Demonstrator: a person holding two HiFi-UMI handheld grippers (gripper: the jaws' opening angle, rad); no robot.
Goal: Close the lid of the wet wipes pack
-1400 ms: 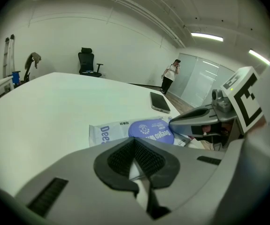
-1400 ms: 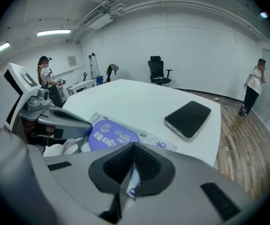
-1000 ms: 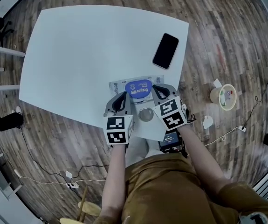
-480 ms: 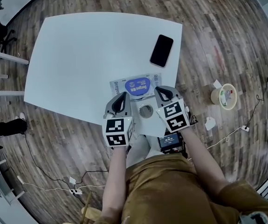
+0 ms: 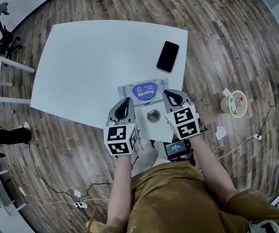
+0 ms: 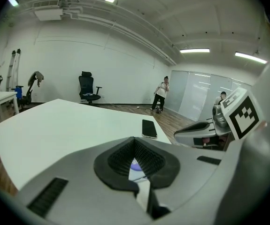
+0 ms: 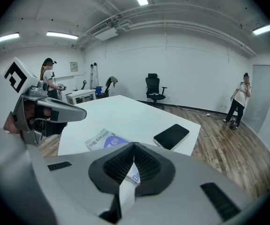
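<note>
We wear a mustard-brown short-sleeved top [image 5: 178, 198], loose and creased across the front. Each hand carries a pale grey plastic tool, the left gripper [image 5: 124, 103] and the right gripper [image 5: 171, 95], both with smooth rounded shells that taper to two jaws. The jaws are faced with black ribbed pads [image 6: 118, 159] set in a dark surround, with narrow black slots in the shell beside them. Behind each shell sits a white cube [image 5: 119, 139] printed with black square markers.
</note>
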